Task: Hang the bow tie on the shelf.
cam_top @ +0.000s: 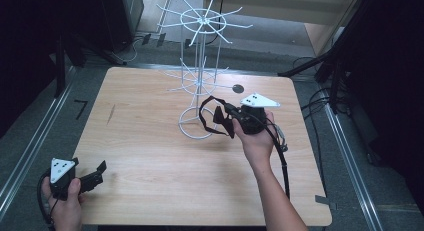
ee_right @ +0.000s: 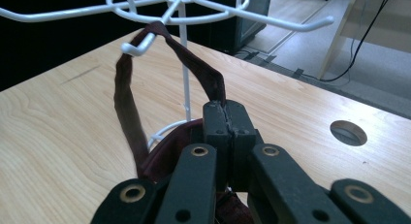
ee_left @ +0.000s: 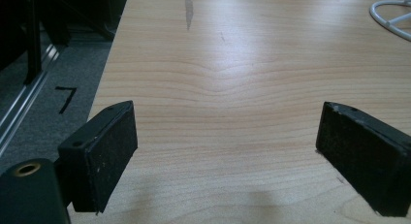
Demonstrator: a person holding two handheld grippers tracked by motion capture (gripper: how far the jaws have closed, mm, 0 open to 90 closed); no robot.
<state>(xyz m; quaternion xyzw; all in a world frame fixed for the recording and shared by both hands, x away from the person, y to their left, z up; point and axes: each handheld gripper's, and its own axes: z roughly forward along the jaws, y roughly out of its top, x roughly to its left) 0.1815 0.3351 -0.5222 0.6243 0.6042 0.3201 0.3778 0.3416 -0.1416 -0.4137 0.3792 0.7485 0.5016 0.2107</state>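
Gripping a dark bow tie (cam_top: 220, 117) by its strap, right gripper (ee_right: 225, 118) clamped tight just beside the white wire rack (cam_top: 199, 66) | strap loop hooked over a low rack arm (ee_right: 138, 47) | left gripper (ee_left: 225, 151) jaws apart, empty, well apart from the rack at the wooden table (cam_top: 150, 166) edge

A light wooden table (cam_top: 150, 156) with rounded corners stands on grey carpet (cam_top: 45, 126). A round hole (cam_top: 238, 88) sits near its far edge, and a dark streak (cam_top: 110, 114) marks the left part. Metal rails (cam_top: 30, 141) run along the floor on both sides, with a black "7" (cam_top: 81, 108) marked at the left. Black cables (cam_top: 312, 103) trail at the right. Dark stands (cam_top: 320, 61) flank the scene; a paler floor (cam_top: 280, 33) lies beyond.
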